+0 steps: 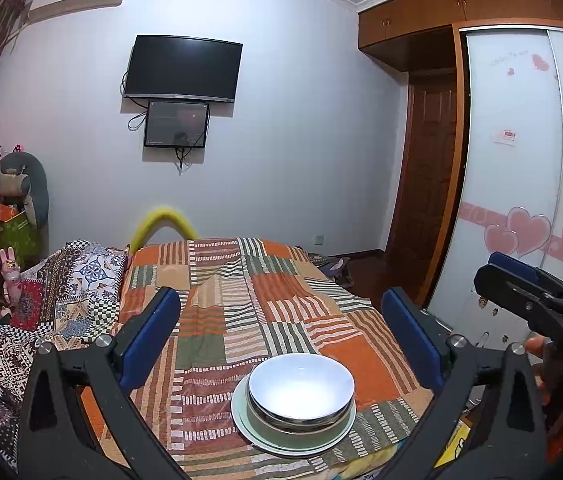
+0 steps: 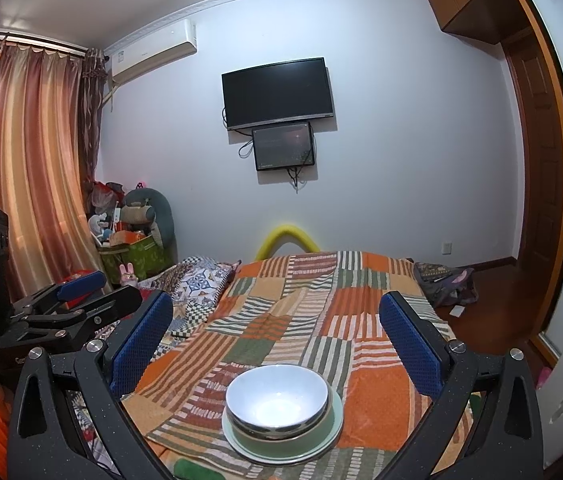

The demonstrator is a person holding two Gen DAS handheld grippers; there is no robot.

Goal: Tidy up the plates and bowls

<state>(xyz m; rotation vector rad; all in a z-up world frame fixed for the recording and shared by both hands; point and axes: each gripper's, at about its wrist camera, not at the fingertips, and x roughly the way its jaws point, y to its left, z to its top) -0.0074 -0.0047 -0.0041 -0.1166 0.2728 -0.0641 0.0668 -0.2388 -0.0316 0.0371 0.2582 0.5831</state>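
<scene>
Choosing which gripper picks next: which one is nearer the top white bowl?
Left or right is too close to call. The left gripper, open, sits short of the white bowl, which lies slightly to its right. The right gripper, open, faces it squarely.

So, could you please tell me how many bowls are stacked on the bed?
2 at least: a white-lined bowl nested in a green bowl, both on stacked plates. Others may be hidden.
</scene>
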